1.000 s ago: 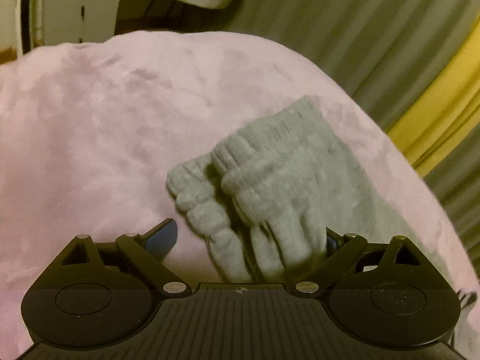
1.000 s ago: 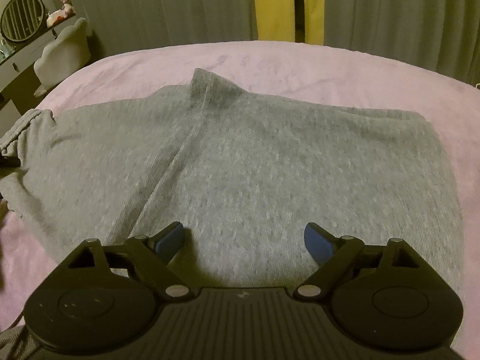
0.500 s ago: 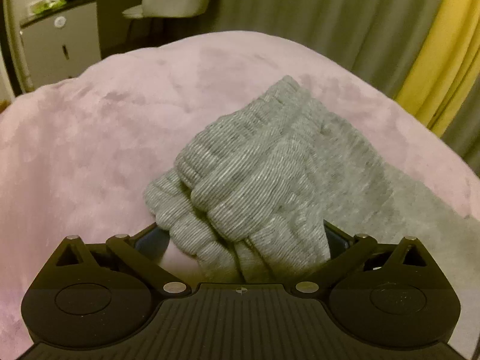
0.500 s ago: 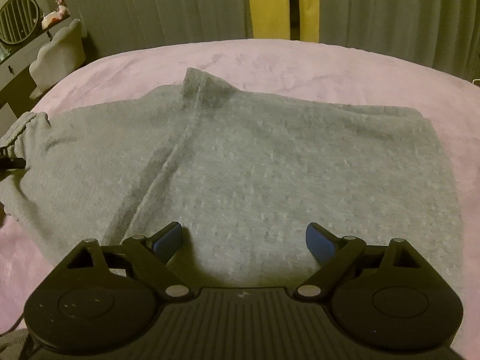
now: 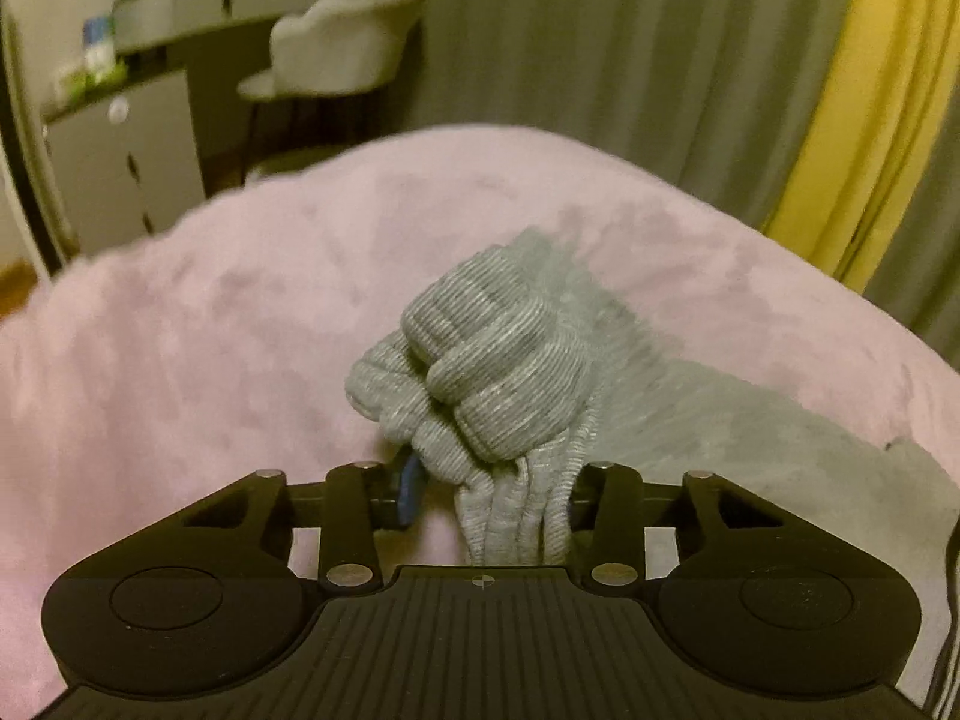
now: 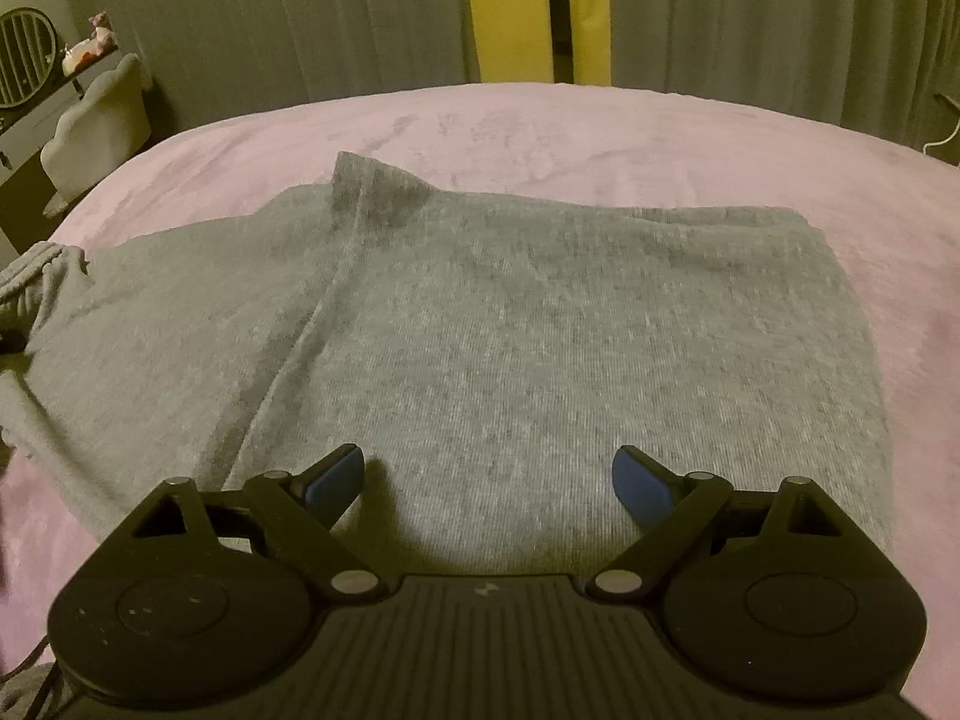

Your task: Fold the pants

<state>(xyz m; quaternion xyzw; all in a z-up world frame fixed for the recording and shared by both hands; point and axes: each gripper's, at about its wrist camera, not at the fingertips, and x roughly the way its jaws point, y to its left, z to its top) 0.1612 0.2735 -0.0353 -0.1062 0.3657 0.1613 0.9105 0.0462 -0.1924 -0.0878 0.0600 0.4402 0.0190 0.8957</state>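
Observation:
Grey knit pants [image 6: 480,324] lie folded flat on a pink bed [image 6: 660,138]. My left gripper [image 5: 492,492] is shut on the bunched ribbed cuffs [image 5: 492,372] of the pants and holds them lifted off the bed, the rest of the leg trailing off to the right. My right gripper [image 6: 489,480] is open and empty, hovering low over the near edge of the flat pants. The lifted cuffs also show at the left edge of the right wrist view [image 6: 36,282].
Grey curtains [image 6: 300,18] with a yellow one [image 6: 510,6] hang behind the bed. A pale chair [image 5: 336,54] and a cabinet [image 5: 120,168] stand beyond the bed's left end. A white cable [image 6: 942,138] shows at the right edge.
My left gripper has closed on the cuffs and lifted them off the bed. My right gripper has stayed open over the pants, barely shifting.

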